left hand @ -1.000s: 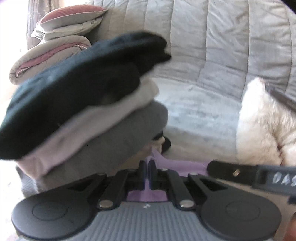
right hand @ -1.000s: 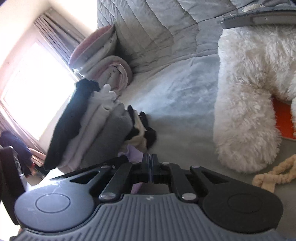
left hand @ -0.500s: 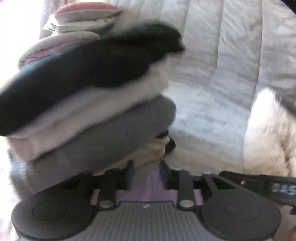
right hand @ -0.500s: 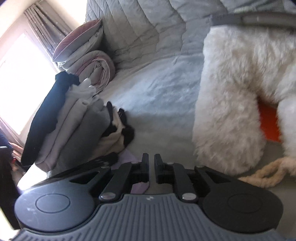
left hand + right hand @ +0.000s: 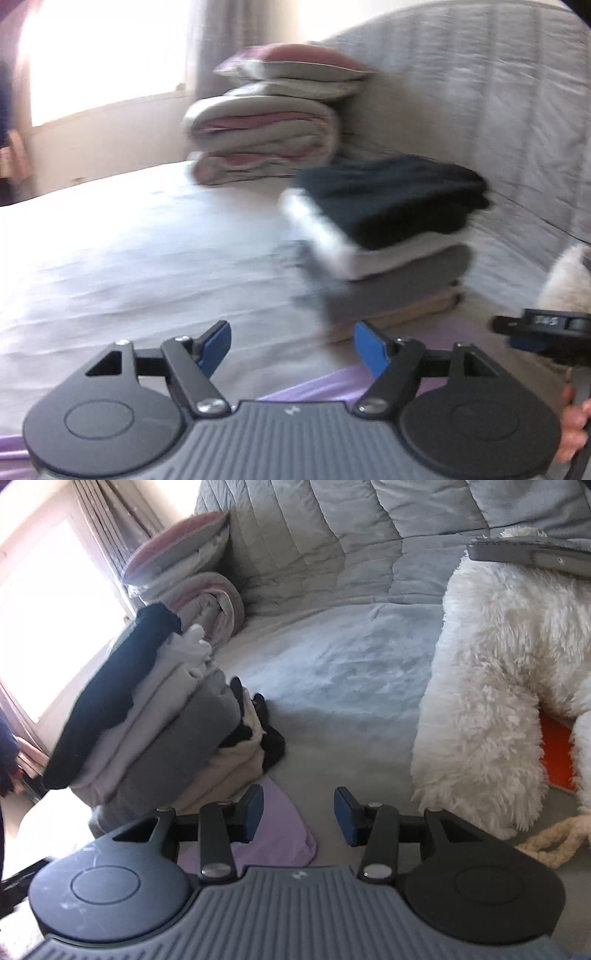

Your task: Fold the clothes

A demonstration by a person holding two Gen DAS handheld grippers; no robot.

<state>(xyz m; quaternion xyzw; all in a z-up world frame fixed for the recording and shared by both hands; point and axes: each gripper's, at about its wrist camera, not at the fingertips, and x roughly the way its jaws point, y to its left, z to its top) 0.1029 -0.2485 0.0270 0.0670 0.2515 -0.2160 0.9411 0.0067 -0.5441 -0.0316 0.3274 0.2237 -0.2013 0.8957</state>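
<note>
A lilac garment (image 5: 273, 838) lies flat on the bed below both grippers; it also shows in the left wrist view (image 5: 321, 384). My left gripper (image 5: 291, 345) is open and empty above it. My right gripper (image 5: 298, 814) is open and empty, its left finger over the lilac garment's edge. A stack of folded clothes (image 5: 388, 236), black on top, then white, then grey, sits just beyond; in the right wrist view the stack (image 5: 147, 731) is at the left. The right gripper's tip (image 5: 543, 325) shows at the right edge of the left wrist view.
A folded pink-and-grey quilt with a pillow on top (image 5: 269, 129) lies against the grey padded headboard (image 5: 332, 535). A white fluffy plush (image 5: 498, 686) with an orange patch lies at the right. A window (image 5: 99, 55) is at the left.
Both grippers have opened and let go of the lilac garment. The left gripper has drawn back and swung left, so the stack sits farther away.
</note>
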